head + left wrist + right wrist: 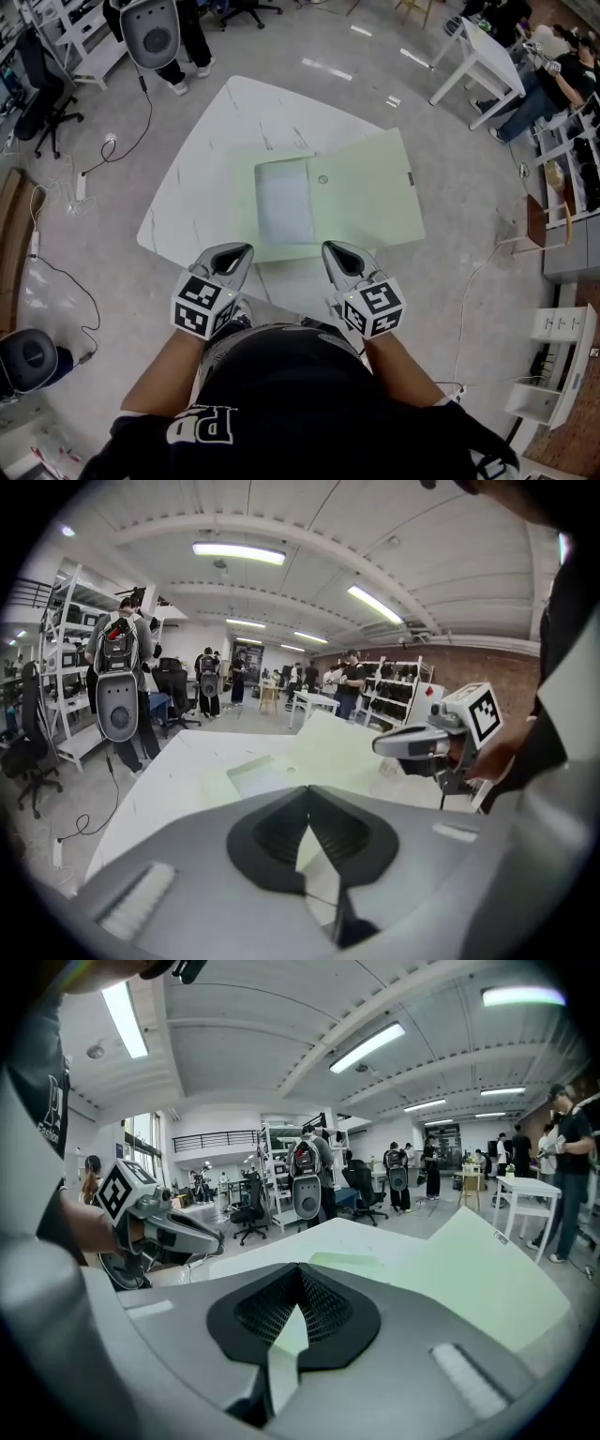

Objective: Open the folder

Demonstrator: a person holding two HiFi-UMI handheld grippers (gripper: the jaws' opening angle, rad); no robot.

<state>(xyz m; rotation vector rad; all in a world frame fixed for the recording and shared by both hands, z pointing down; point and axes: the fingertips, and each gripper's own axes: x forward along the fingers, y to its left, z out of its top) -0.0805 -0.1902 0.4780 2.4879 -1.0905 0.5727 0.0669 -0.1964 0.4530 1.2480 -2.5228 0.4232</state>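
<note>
A pale green folder (pixel 370 197) lies open flat on the white table (pixel 211 169), its cover spread to the right. On the left half, a white sheet (pixel 286 202) sits in a pocket. The folder also shows in the left gripper view (pixel 328 747) and in the right gripper view (pixel 469 1269). My left gripper (pixel 242 251) and right gripper (pixel 330 249) hover side by side at the table's near edge, just short of the folder. Both are shut with nothing between the jaws. The left gripper (pixel 307 789) sees the right gripper (pixel 412 745) beside it.
A person with a grey backpack unit (pixel 150 33) stands beyond the table's far left corner. Another white table (pixel 483 56) with a seated person (pixel 553 84) is at the back right. Cables (pixel 94 159) lie on the floor at left, near an office chair (pixel 42 94).
</note>
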